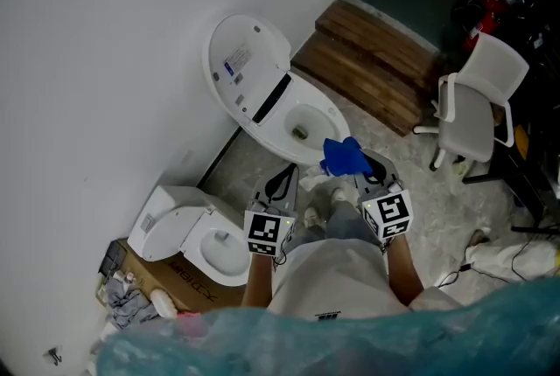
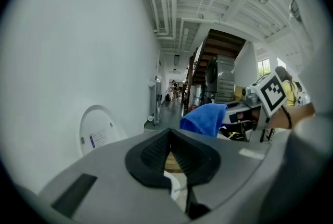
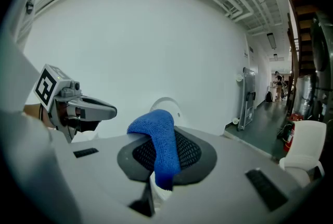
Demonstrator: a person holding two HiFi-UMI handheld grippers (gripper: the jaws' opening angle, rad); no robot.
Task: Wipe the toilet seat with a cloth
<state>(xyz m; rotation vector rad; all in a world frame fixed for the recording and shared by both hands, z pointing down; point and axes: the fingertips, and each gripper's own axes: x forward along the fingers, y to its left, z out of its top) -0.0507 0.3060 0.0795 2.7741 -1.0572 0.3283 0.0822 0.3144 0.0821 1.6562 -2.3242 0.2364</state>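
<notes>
Right gripper fingers pinch the cloth at the seat's 5 o'clock edge, hiding that edge; contact unclear. Left gripper fingers closed, empty.

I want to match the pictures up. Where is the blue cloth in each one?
Head view: blue cloth at centre, held by the right gripper.
Left gripper view: cloth right of centre.
Right gripper view: cloth at centre, pinched in the jaws.
Shared landmark: the raised white toilet lid.
</notes>
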